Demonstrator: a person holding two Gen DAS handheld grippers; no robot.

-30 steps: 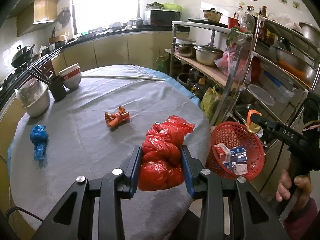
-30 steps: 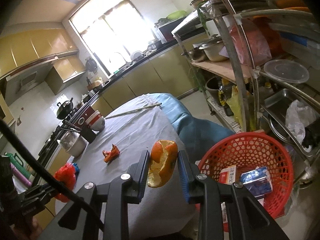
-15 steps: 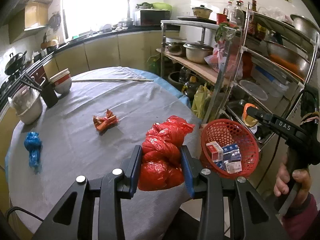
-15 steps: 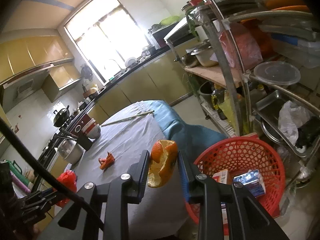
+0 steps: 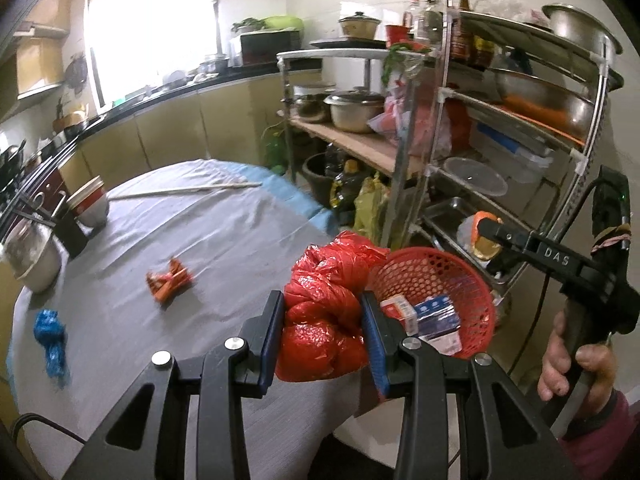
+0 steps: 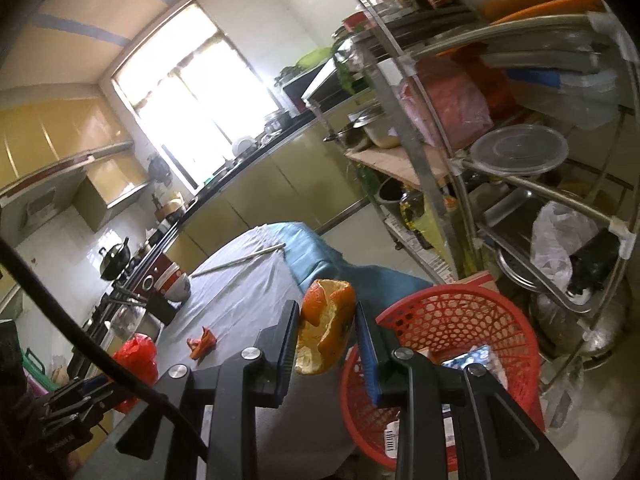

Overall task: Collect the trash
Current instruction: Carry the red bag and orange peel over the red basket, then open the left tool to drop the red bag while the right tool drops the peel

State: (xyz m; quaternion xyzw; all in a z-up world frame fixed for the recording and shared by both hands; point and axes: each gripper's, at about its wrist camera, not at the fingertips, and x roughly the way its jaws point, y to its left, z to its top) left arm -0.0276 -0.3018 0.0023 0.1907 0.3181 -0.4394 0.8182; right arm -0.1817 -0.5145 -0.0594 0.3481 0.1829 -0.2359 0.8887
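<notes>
Two grippers show, each loaded. The left gripper [image 5: 322, 338], low in the frame's centre, is clamped on one crumpled red plastic bag [image 5: 324, 312] held above the near edge of the round grey-clothed desk [image 5: 224, 240]. The right gripper [image 6: 326, 344] pinches one hollow orange peel [image 6: 326, 330] just left of the single red mesh plastic basket [image 6: 452, 320], which holds a few small cartons. Two scraps lie on the desk: one orange wrapper [image 5: 169, 279] mid-left, one blue crumpled bag [image 5: 50, 336] at far left.
</notes>
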